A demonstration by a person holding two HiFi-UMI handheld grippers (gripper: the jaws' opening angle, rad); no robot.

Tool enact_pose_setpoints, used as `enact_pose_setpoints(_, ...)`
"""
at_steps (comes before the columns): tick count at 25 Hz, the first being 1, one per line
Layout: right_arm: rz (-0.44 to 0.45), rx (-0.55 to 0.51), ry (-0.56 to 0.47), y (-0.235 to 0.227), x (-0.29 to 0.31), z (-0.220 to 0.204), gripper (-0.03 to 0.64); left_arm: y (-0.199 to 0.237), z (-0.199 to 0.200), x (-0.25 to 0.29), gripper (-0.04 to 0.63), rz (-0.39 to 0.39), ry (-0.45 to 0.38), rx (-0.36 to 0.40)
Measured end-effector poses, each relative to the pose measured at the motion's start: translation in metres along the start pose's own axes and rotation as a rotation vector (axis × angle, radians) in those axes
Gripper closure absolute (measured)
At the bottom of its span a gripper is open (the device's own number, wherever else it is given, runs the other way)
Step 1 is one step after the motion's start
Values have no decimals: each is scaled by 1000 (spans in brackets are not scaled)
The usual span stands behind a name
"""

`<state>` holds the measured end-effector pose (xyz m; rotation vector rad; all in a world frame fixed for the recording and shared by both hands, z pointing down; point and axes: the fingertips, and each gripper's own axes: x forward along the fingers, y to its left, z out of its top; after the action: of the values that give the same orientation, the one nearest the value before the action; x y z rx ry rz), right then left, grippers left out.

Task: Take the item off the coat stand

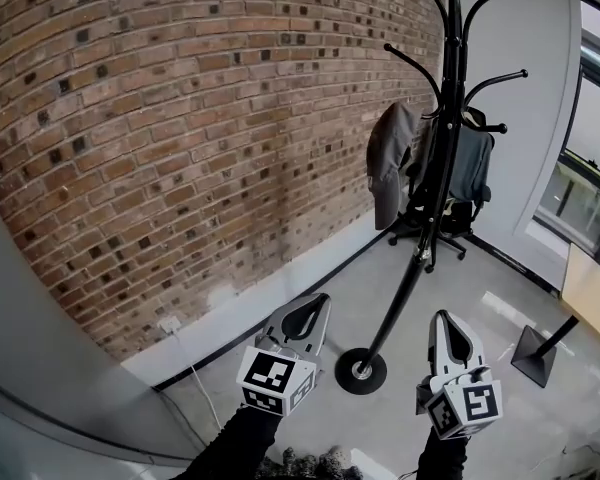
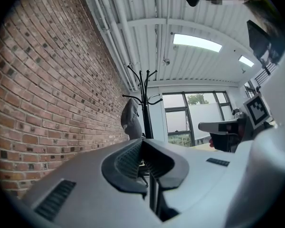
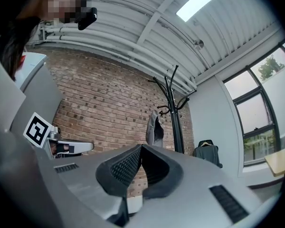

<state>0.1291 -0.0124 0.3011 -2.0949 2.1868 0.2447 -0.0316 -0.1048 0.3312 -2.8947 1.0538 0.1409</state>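
Item: grey garment (image 1: 389,160) hangs from a hook on the coat stand (image 1: 436,183), on the side of the pole that faces the brick wall (image 1: 180,118). Its long axis is vertical and close to parallel with the pole, with the top end bunched at the hook and the lower end hanging free towards the floor (image 1: 485,293). It is high above the floor and well apart from both grippers. The left gripper view shows the garment (image 2: 130,121) left of the stand (image 2: 145,109). The right gripper view shows the same order: garment (image 3: 155,128), then stand (image 3: 174,113).

Left gripper (image 1: 318,306): jaws together, nothing between them. Right gripper (image 1: 443,320): jaws together, nothing between them. Both are held low and point towards the stand.

Surroundings:
- The stand's round base (image 1: 361,371) sits on the floor between the two grippers and just ahead of them.
- An office chair (image 1: 442,230) stands beyond the pole with a dark jacket (image 1: 470,166) over its back, close behind the garment.
- A black stand foot (image 1: 540,351) is on the floor at right.
- A white cable (image 1: 185,353) runs along the wall base at left.
- A window (image 1: 590,168) is at far right.
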Motion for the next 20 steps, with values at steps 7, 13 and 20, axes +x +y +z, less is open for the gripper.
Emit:
enact_pose_setpoints(7, 62, -14, -4, -37, 41, -4, 609, -3, 4, 57, 588, 31, -29, 13)
enact_pose_setpoints(13, 91, -13, -4, -70, 60, -10, 609, -8, 1, 93, 588, 58, -31, 17)
enact_pose_setpoints(20, 97, -12, -9, -100, 74, -14, 609, -15, 1, 116, 588, 82, -53, 21)
